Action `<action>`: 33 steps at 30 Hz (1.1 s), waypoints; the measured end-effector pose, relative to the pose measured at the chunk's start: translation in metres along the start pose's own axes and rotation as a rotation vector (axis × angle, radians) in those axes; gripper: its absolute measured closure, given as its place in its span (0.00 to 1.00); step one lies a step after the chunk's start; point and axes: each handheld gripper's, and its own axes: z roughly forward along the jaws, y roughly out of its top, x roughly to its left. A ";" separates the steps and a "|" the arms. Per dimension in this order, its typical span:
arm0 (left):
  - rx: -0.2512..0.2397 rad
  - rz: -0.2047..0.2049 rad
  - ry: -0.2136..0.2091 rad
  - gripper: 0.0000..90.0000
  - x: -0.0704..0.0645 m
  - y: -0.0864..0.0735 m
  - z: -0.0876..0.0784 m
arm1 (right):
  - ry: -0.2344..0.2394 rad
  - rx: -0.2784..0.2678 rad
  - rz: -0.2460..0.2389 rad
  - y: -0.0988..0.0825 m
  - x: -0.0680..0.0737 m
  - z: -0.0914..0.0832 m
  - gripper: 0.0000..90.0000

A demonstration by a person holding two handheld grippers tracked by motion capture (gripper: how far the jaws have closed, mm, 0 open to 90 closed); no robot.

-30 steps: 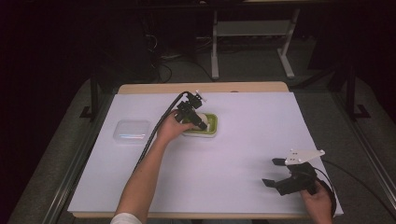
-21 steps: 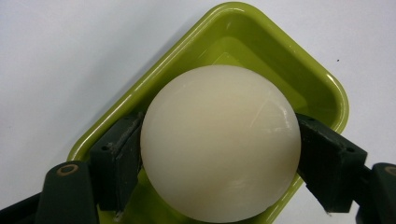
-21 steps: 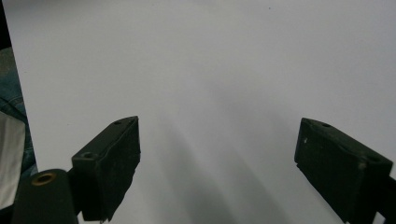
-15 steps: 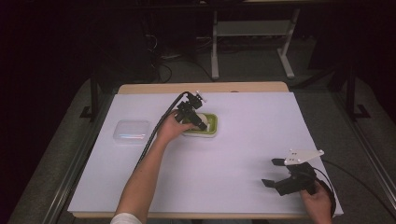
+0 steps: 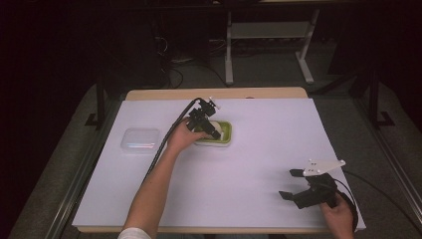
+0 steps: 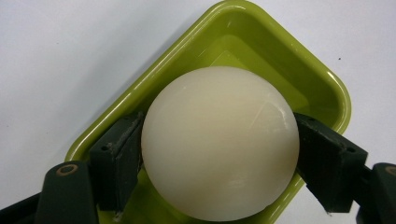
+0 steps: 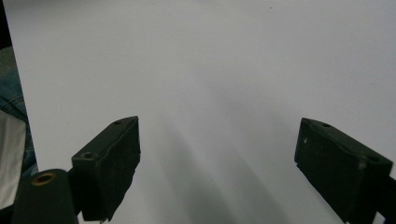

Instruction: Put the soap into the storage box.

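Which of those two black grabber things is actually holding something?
The left gripper: its fingers press a cream ball over the green tray. The right gripper gapes open.

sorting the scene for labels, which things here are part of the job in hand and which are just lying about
In the job:
- left gripper, jaws closed on the white ball
- green tray under the ball

Lying about:
- clear plastic lid at the table's left
- right gripper, open over bare white table
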 end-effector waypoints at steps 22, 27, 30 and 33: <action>-0.066 0.031 0.008 0.24 -0.008 -0.001 -0.018 | -0.003 -0.002 0.003 0.000 0.000 0.000 0.15; -0.074 0.047 0.000 0.25 -0.009 -0.002 -0.023 | -0.002 0.000 0.005 0.000 -0.001 0.000 0.15; -0.077 0.061 -0.005 0.26 -0.013 -0.002 -0.025 | -0.004 0.001 0.003 0.000 -0.001 0.000 0.15; -0.078 0.070 -0.004 0.25 -0.015 -0.002 -0.027 | -0.005 -0.001 0.004 0.000 -0.001 0.000 0.15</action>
